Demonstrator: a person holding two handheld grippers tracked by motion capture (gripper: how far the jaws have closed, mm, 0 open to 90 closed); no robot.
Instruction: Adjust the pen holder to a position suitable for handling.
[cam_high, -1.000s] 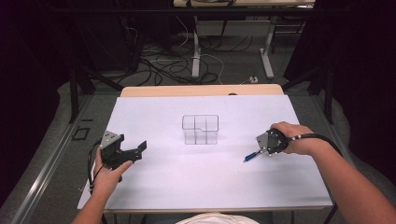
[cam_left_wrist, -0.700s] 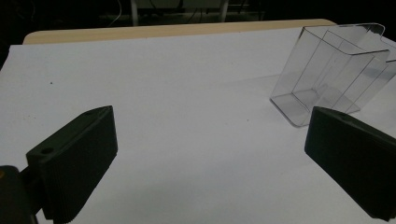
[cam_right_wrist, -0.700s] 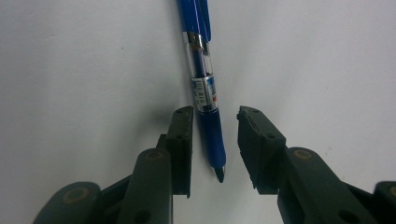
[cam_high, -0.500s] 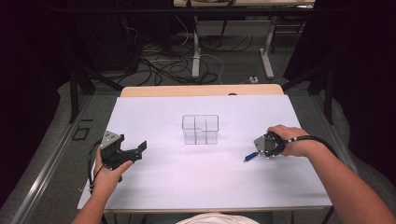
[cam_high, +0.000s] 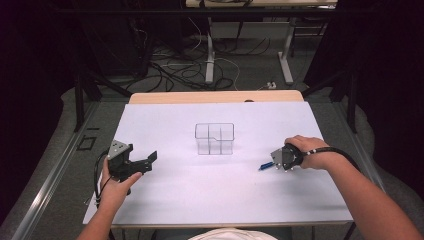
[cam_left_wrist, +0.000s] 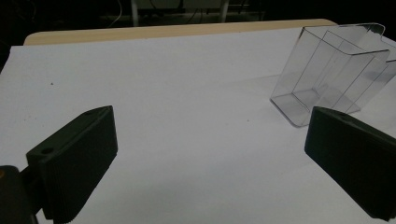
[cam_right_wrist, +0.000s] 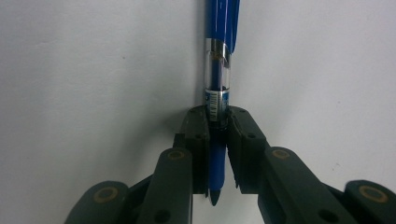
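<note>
Pinching a blue ballpoint pen (cam_right_wrist: 217, 79) between its black jaws, the right gripper (cam_right_wrist: 217, 140) holds the pen low over the white table cover (cam_high: 220, 195), with the barrel running between the pads and its clear section and silver band standing just past the jaw tips. Those details come from the right gripper view alone; from the high view the pen (cam_high: 264, 166) is a short blue sliver jutting from the right gripper (cam_high: 278, 159) toward the table's middle, and whether it touches the sheet cannot be told. On the person's other side, the left gripper (cam_high: 145, 164) is held above the near left part of the cover, jaws spread wide with nothing between them. The left gripper view looks out between those parted jaws at the clear plastic divided organizer (cam_left_wrist: 334, 74), showing its transparent walls and inner partitions up close, while the high view places the organizer (cam_high: 214, 138) upright at the centre of the cover, well apart from both grippers, beyond which a strip of bare wooden tabletop (cam_high: 215, 96) shows.
</note>
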